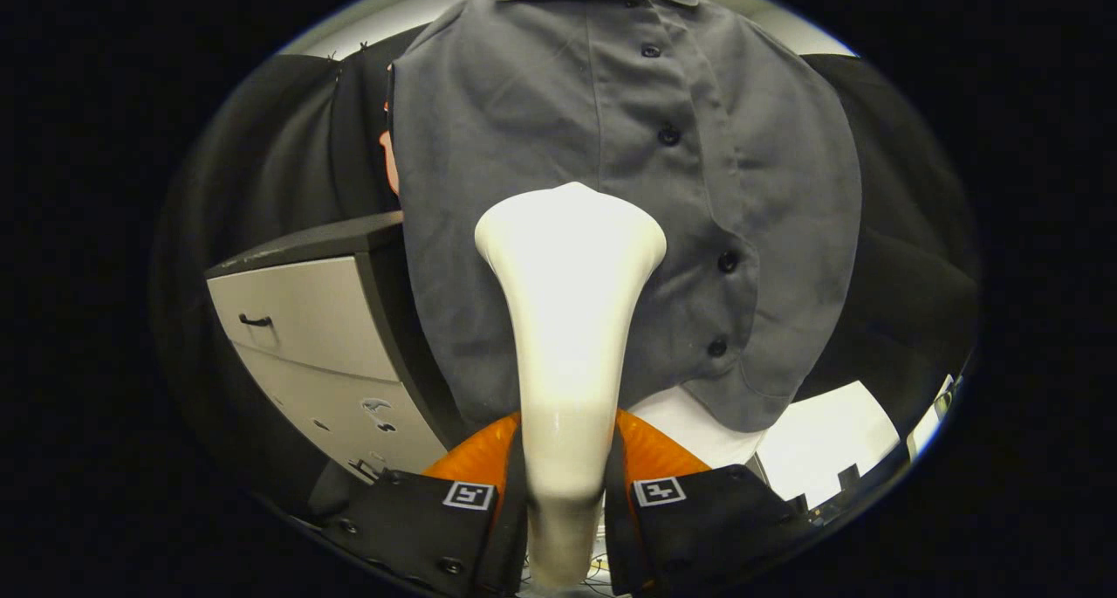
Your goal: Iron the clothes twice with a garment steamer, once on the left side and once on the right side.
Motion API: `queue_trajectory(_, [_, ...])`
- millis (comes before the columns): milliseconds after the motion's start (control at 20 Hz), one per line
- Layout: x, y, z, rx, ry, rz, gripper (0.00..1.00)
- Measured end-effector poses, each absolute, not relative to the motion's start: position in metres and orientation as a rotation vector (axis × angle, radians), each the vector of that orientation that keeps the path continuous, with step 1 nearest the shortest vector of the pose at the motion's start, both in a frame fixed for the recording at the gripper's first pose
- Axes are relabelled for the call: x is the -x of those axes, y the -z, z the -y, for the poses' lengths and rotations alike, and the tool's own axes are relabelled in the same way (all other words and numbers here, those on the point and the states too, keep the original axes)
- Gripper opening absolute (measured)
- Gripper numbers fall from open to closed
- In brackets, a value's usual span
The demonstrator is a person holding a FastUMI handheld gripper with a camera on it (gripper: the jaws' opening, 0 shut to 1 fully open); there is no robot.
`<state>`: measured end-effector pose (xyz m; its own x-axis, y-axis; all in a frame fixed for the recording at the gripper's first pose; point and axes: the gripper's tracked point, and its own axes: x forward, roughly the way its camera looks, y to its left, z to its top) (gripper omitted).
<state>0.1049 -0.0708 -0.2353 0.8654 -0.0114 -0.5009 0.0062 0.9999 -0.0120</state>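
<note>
One garment steamer (567, 319), handle clamped between both fingers of gripper (565, 493), jaws closed on it for steady strokes. Head at 12 o'clock, at hanging grey shirt (541, 118), left of button placket; drawer cabinet (323, 336) at 9 o'clock.

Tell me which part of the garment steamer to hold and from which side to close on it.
Hold the garment steamer by its narrow neck, below the flared head, closing from its two flanks. The neck is slim enough to fit between the fingers, and that leaves the wide head free against the grey shirt. The tool grips it that way now.
</note>
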Motion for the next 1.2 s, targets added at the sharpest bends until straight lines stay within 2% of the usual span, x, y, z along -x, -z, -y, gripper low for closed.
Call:
queue_trajectory(400, [-0.091,0.129,0.083,0.048,-0.011,-0.378,0.44])
queue_trajectory(600, [-0.088,0.086,0.117,0.059,0.019,-0.338,0.44])
queue_trajectory(1200, [-0.148,0.002,0.205,0.055,0.103,-0.217,0.44])
